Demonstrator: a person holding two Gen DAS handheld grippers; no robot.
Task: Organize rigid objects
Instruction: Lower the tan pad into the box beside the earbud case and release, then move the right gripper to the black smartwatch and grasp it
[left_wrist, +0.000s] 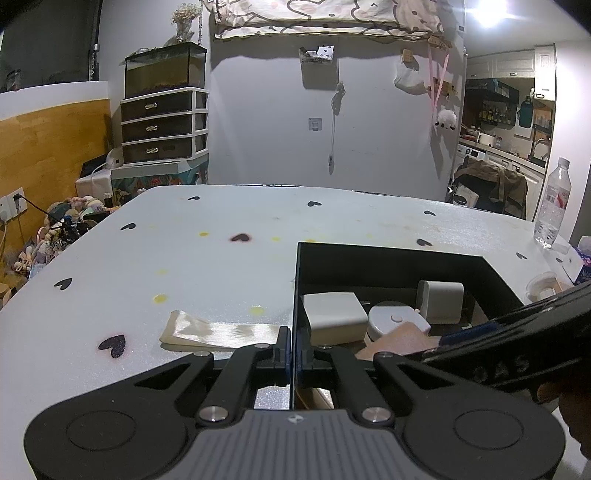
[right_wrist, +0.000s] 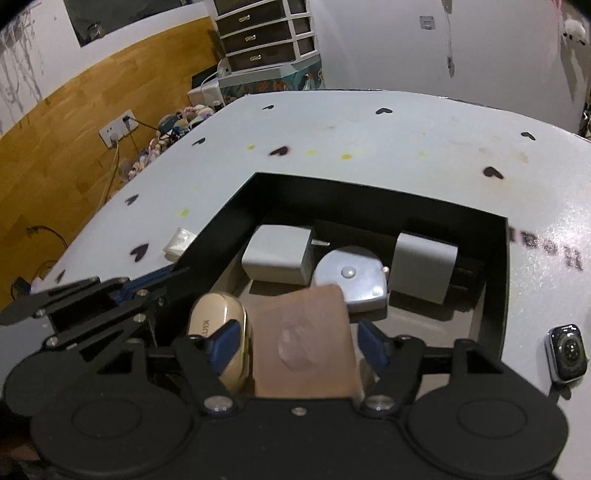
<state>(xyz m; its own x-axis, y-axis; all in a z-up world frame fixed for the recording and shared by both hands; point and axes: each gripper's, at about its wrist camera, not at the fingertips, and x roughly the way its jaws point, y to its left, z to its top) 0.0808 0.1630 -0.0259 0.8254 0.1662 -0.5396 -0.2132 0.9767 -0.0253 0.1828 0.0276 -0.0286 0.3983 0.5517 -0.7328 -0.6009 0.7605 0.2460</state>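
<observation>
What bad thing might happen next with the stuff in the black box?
The brown square pad leans between the open right gripper's fingers. Lifting out carelessly might snag it or knock the gold earbud case beside it. The left gripper pinches the black box's wall, so a tug could slide the box. The smartwatch lies outside the box and might get bumped.
</observation>
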